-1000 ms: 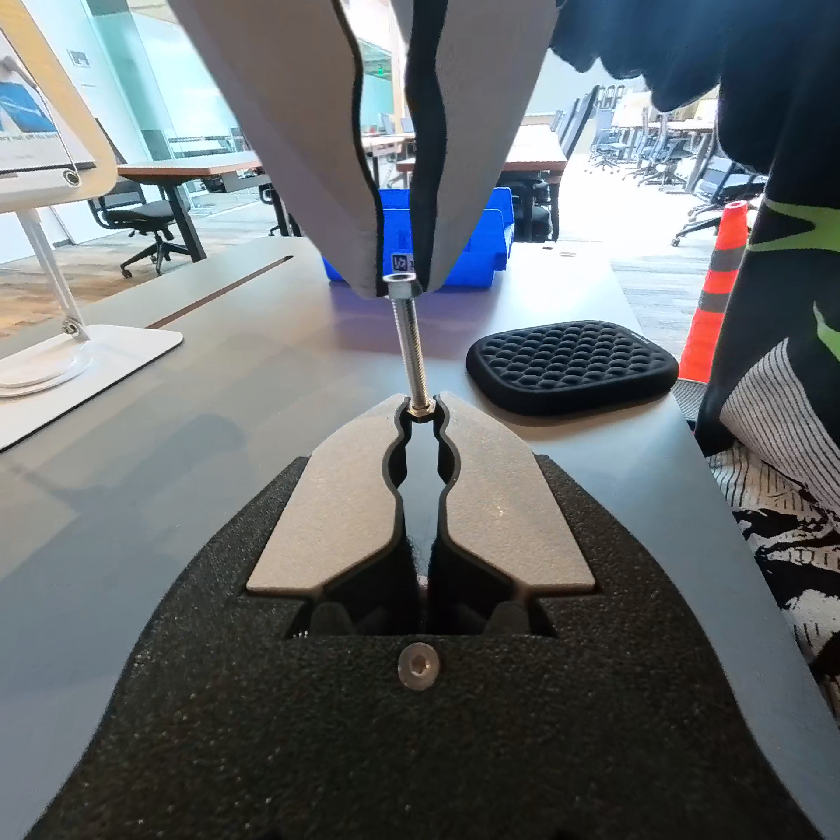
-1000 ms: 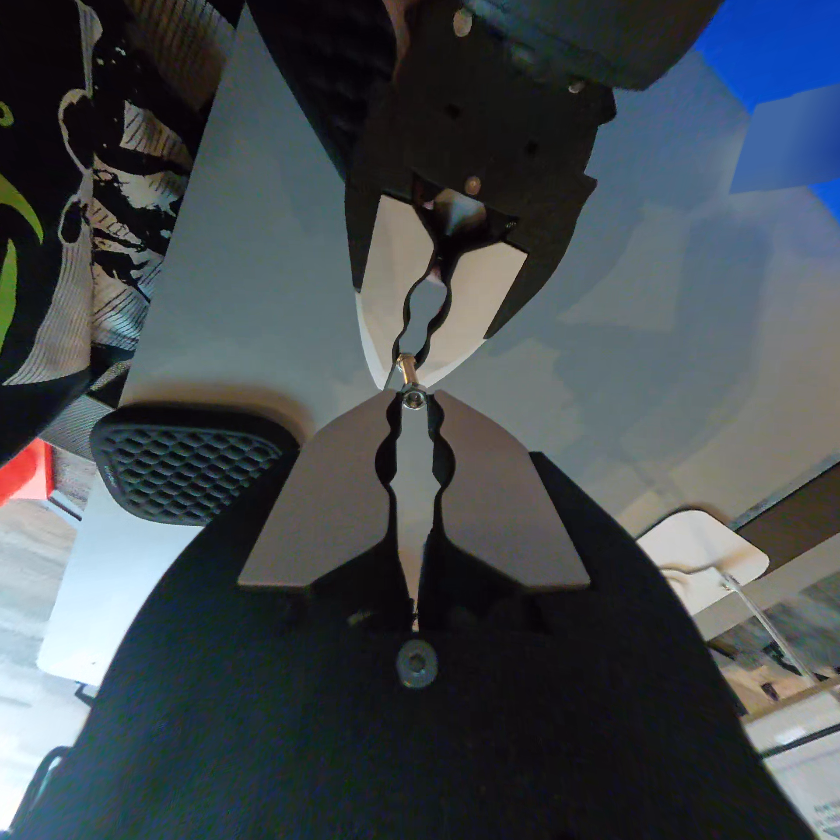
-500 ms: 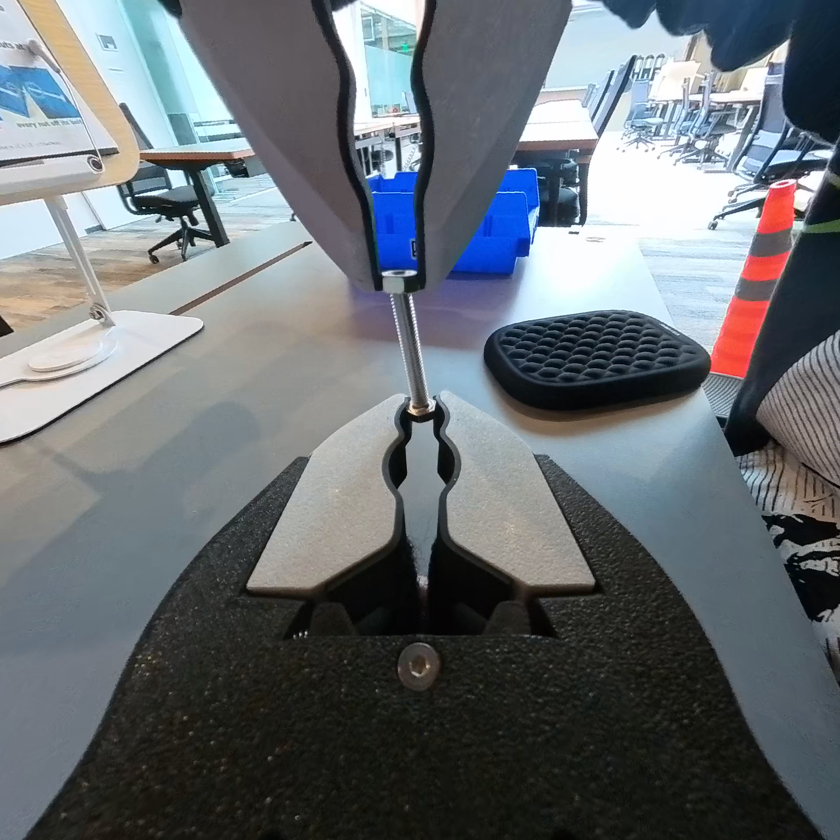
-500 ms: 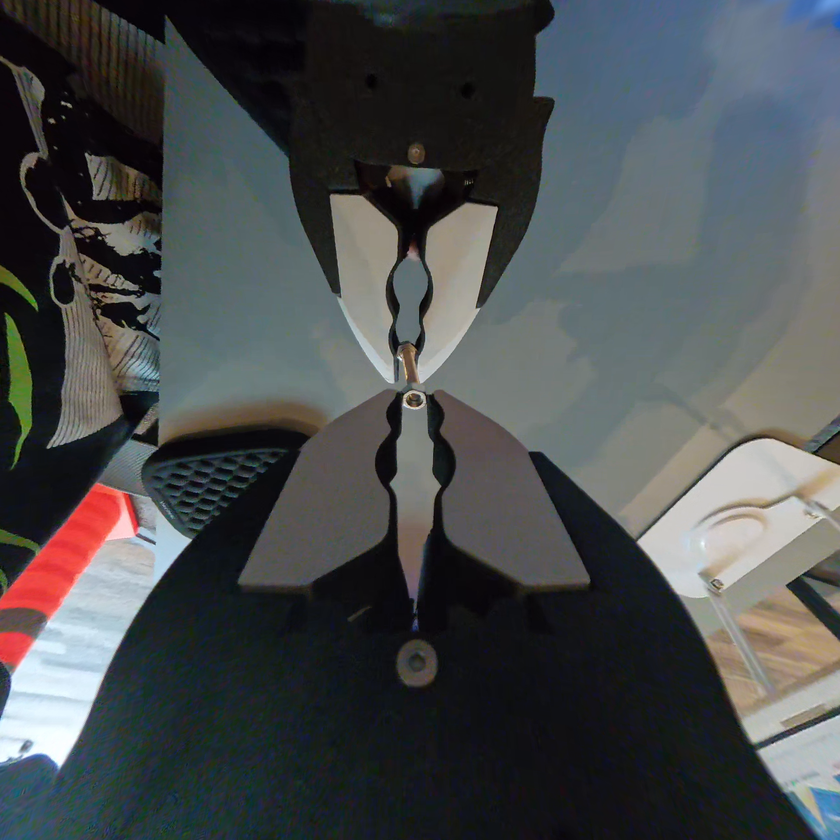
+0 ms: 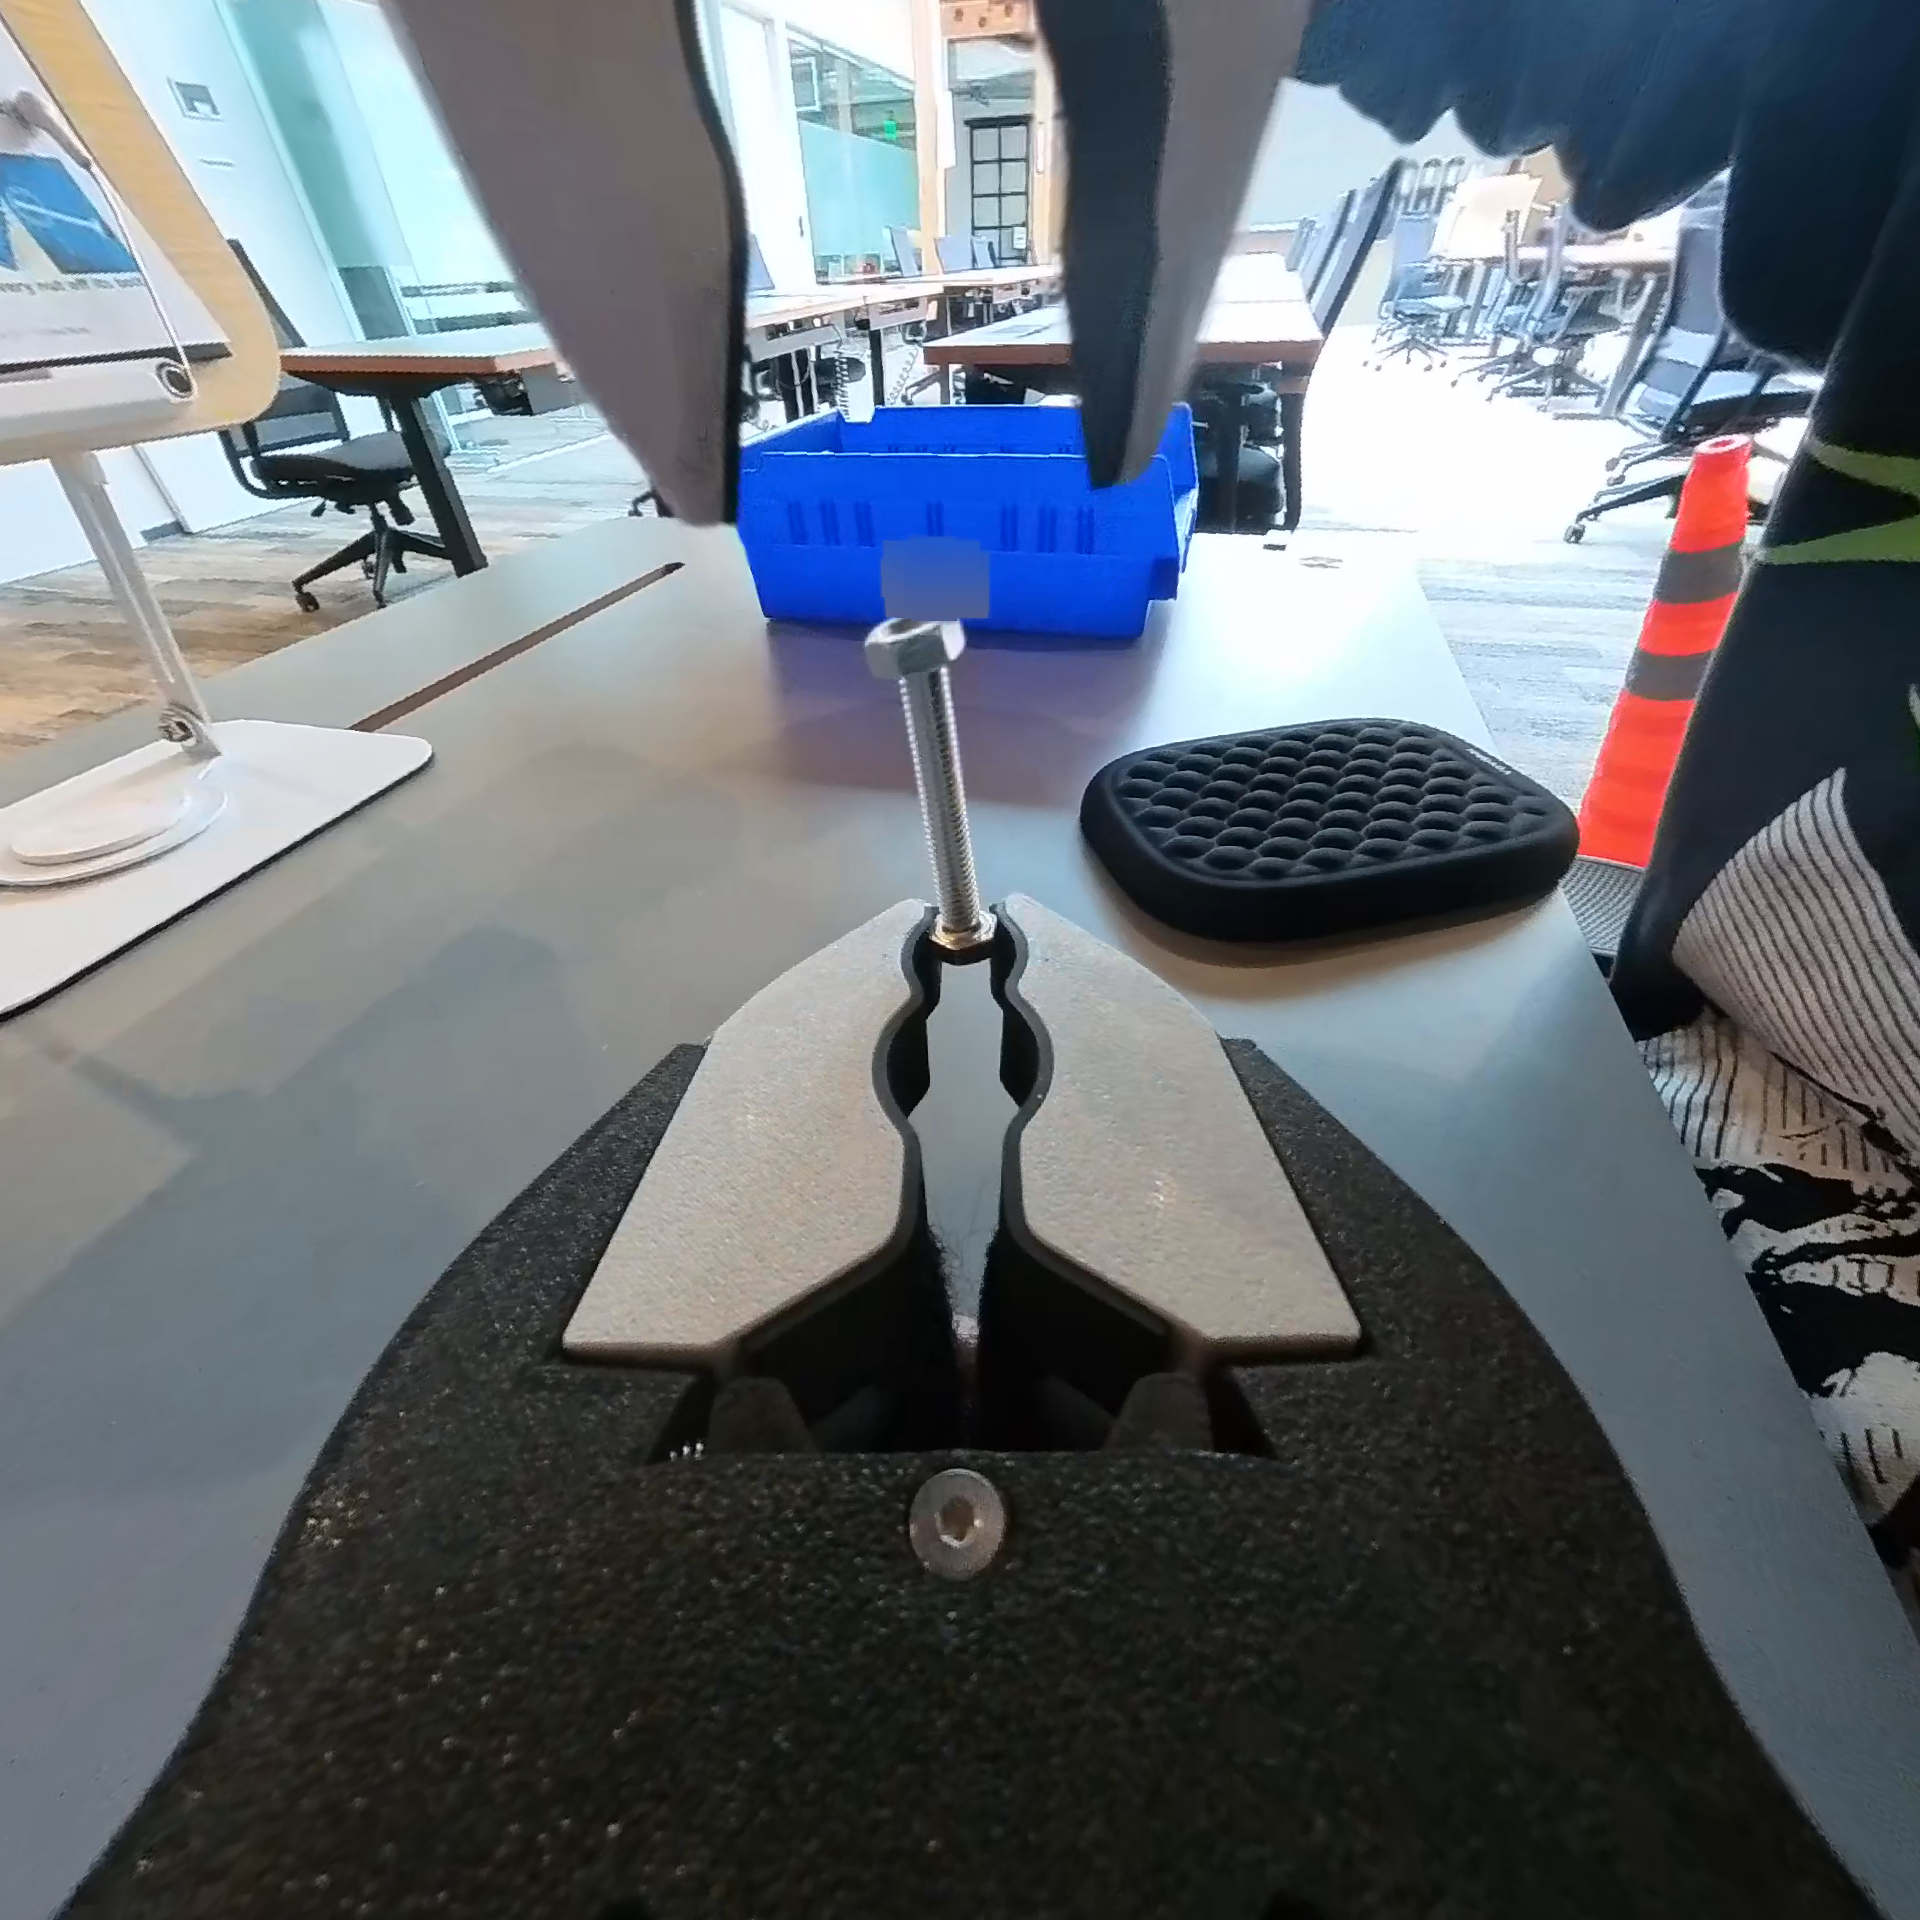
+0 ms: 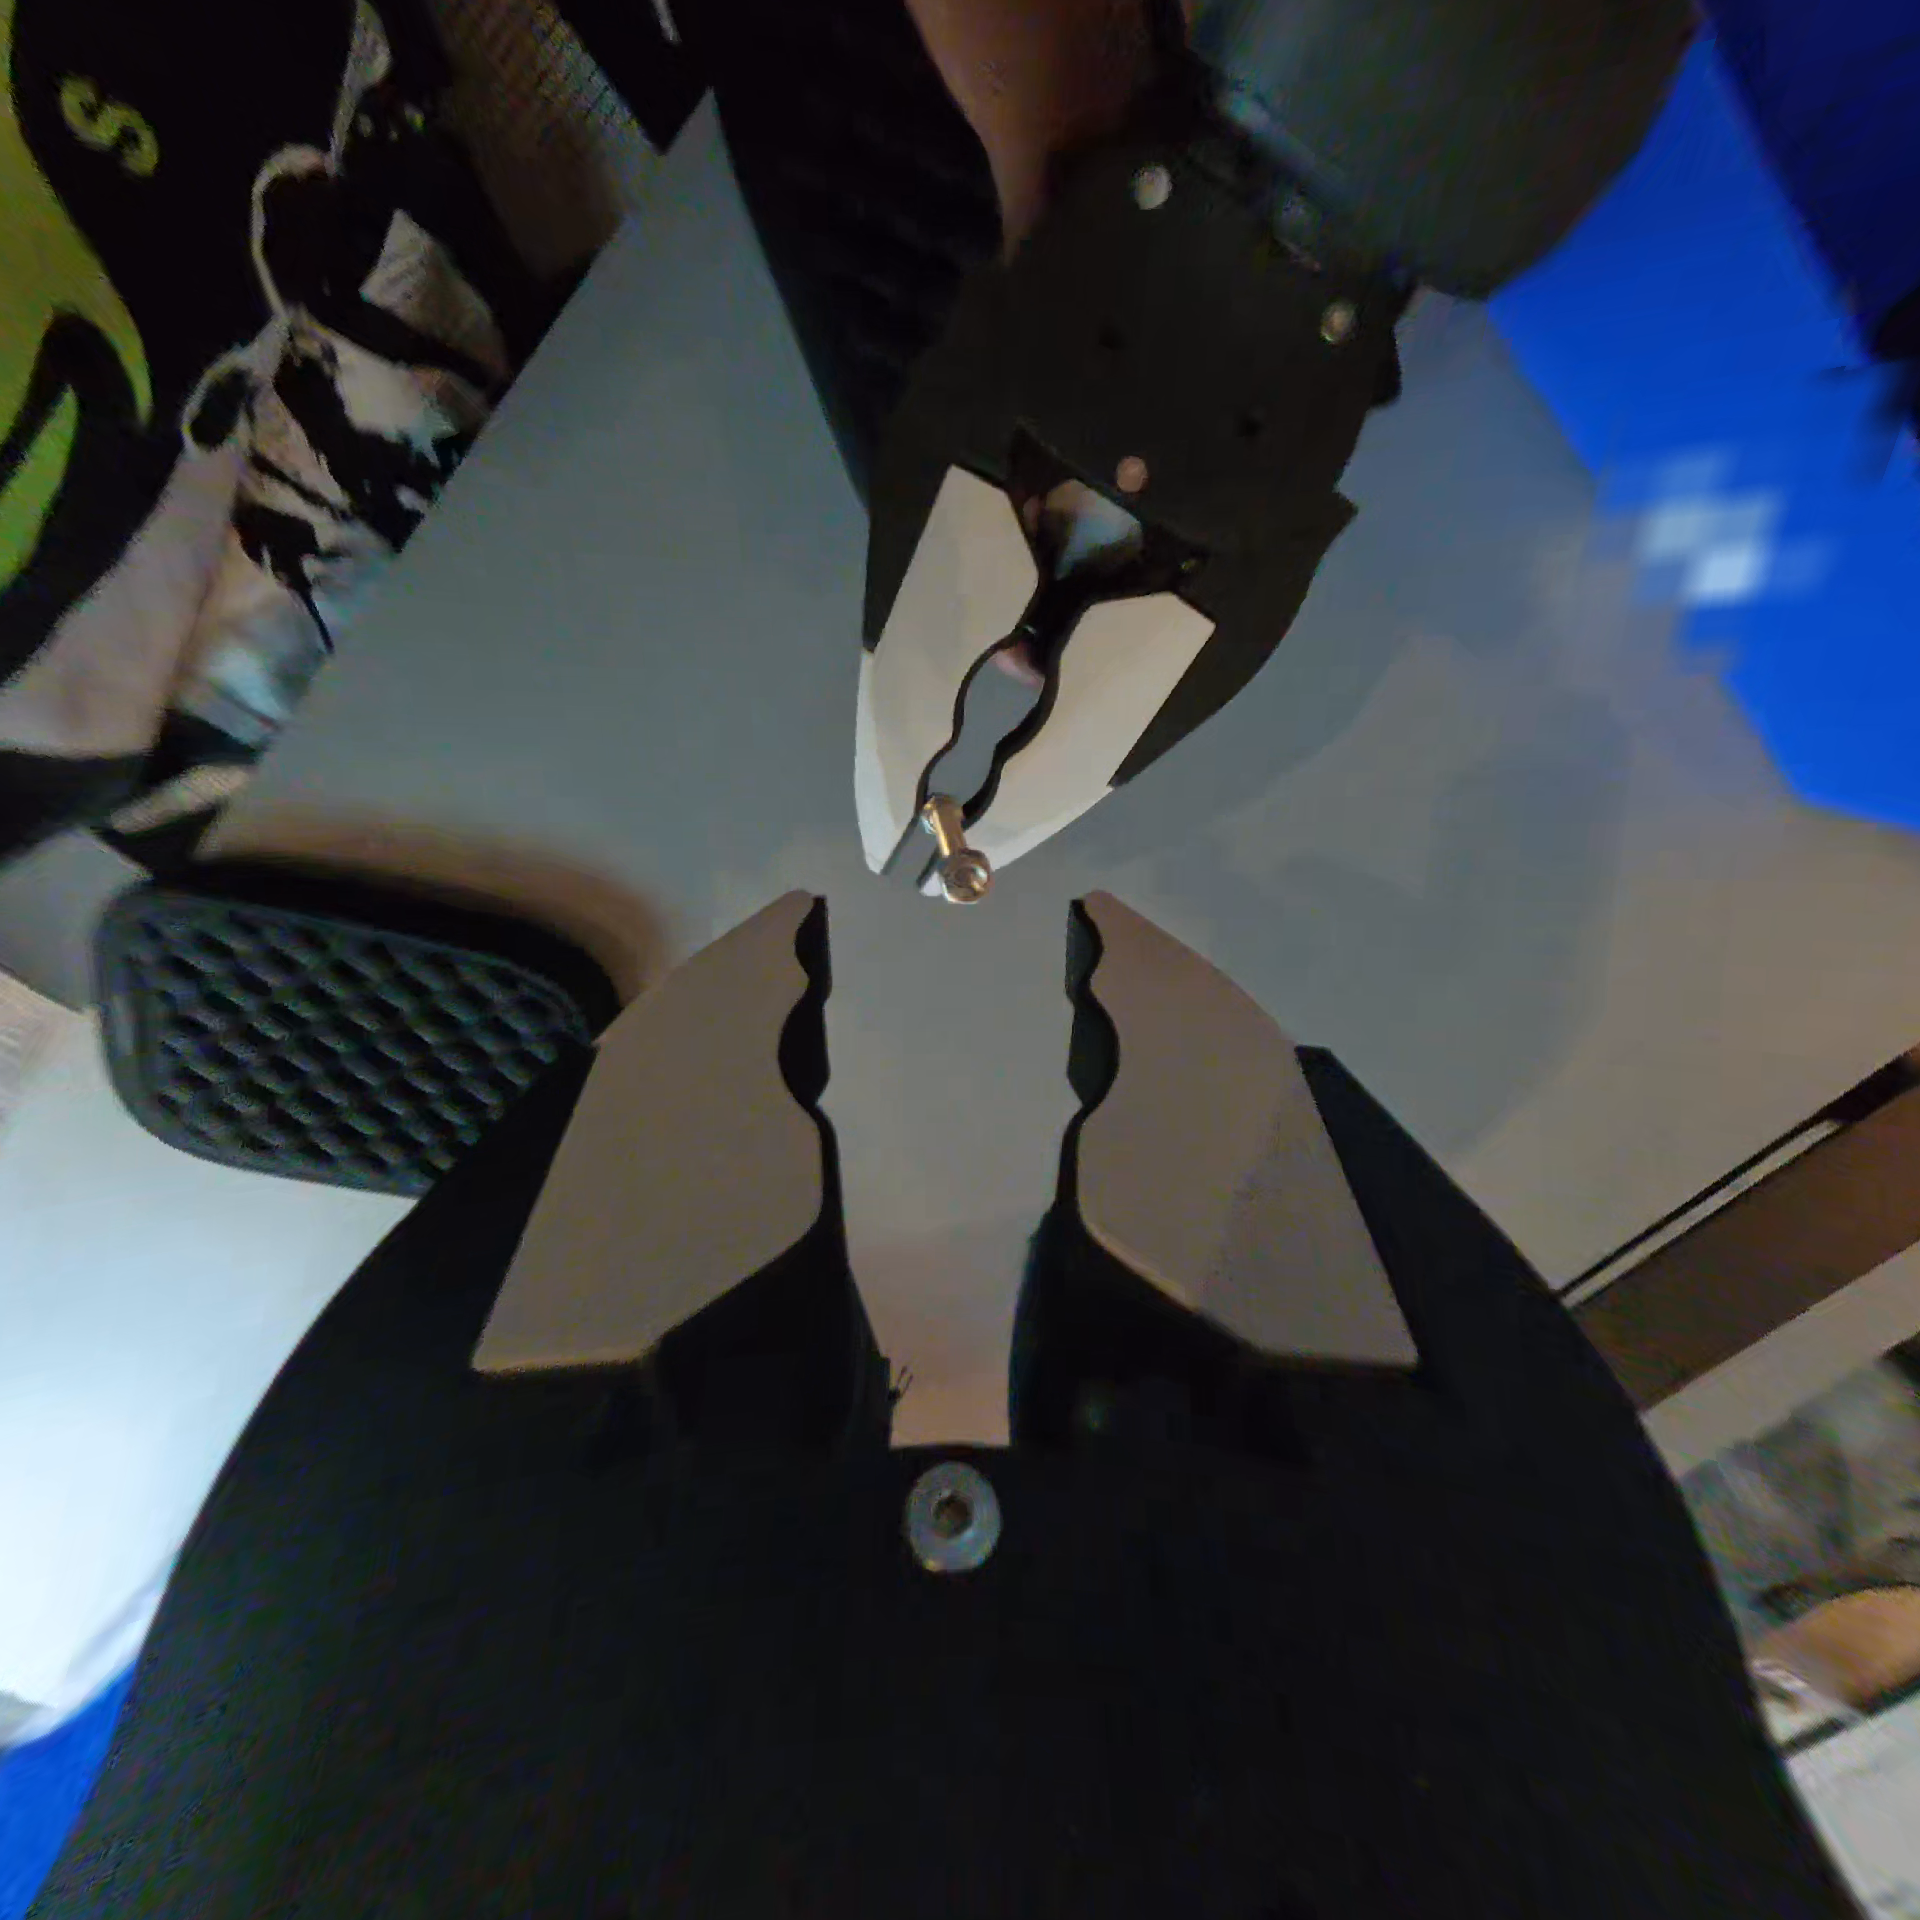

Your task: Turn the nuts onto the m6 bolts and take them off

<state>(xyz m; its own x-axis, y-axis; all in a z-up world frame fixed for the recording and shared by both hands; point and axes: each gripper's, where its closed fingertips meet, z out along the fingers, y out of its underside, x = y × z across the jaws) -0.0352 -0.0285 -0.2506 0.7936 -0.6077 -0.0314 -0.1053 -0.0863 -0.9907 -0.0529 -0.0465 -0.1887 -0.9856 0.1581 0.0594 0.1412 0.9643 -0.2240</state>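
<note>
Here, a silver bolt [image 5: 940, 800] stands nearly upright above a grey table [image 5: 540, 883].
The left gripper [image 5: 961, 925] clamps its lower end; a nut [image 5: 914, 651] caps the top, tilted slightly left. Above it, the right gripper [image 6: 945, 914] is spread wide, gripping nothing.

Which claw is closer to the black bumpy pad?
Left. The left claw is low beside the black bumpy pad, gripping the bolt; the right claw hangs open above, farther back.

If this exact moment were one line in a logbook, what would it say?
left tongs: shut on bolt's lower end | bolt: upright | nut: on bolt's top | right tongs: open, clear of nut
</note>
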